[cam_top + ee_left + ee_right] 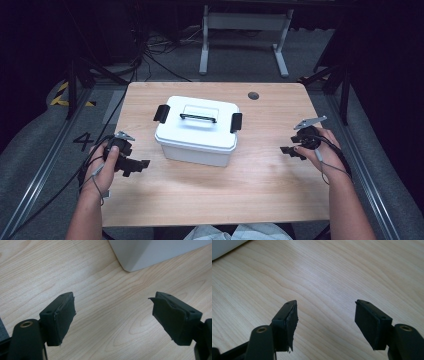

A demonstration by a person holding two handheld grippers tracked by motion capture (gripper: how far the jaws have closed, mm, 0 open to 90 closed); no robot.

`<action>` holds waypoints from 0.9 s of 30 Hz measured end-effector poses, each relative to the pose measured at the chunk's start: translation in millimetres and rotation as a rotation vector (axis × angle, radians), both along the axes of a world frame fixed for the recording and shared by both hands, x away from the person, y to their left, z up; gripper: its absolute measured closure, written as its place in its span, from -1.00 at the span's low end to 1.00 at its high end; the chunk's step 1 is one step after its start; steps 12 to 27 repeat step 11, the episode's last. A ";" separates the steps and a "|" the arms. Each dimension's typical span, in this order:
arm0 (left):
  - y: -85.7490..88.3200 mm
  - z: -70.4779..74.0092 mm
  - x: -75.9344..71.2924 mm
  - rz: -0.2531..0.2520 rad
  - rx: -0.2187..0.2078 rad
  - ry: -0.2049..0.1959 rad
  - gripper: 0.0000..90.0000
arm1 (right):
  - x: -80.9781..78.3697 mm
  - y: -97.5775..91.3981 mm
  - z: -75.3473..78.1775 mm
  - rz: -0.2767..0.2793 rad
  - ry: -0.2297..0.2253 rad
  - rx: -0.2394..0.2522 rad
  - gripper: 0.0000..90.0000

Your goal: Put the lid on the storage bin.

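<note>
A white box (196, 131) with a lid is seen standing near the middle of the wooden tabletop (215, 190). The lid is shut and is held by a black clasp (160, 113) at the left end and another black clasp (236, 122) at the right end; a dark carrying handle (198, 117) lies flat across the top of the lid. In the left gripper view a pale corner of the box (155, 252) is shown at the upper right, resting on the wood, and in the right gripper view a small pale part of it (224, 247) is caught at the upper left corner.

To the left of the box, apart from it, the left hand-held gripper (139, 166) is held low over the tabletop by the person's left hand (103, 159), its jaws pointed toward the right. In its own view (112, 320) the two black jaws are spread wide, with bare wood between them and nothing gripped.

To the right of the box, well apart from it, the right hand-held gripper (291, 151) is held by the right hand (325, 145), its jaws pointed toward the box. In its own view (325, 322) its jaws are likewise spread, with bare wood between them.

A small dark round fitting (253, 95) is set in the tabletop near the far edge. Beyond the tabletop, a grey floor with black cables (150, 55) and the white legs of a frame (242, 30) are visible.
</note>
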State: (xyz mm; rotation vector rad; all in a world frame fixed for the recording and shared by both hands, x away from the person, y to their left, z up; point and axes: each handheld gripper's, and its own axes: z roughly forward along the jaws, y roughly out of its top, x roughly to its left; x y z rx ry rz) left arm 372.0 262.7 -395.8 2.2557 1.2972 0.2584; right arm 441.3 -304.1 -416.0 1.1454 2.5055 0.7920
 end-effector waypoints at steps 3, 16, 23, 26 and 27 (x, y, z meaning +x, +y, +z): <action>-0.5 0.0 0.4 -0.002 -0.002 0.002 -0.58 | -0.8 2.2 -3.3 0.004 0.007 -0.009 -0.21; -4.6 -2.6 3.3 -0.012 0.006 0.009 -0.58 | -3.4 5.2 -8.3 0.019 0.016 -0.018 -0.21; -4.6 -2.6 3.3 -0.012 0.006 0.009 -0.58 | -3.4 5.2 -8.3 0.019 0.016 -0.018 -0.21; -4.6 -2.6 3.3 -0.012 0.006 0.009 -0.58 | -3.4 5.2 -8.3 0.019 0.016 -0.018 -0.21; -4.6 -2.6 3.3 -0.012 0.006 0.009 -0.58 | -3.4 5.2 -8.3 0.019 0.016 -0.018 -0.21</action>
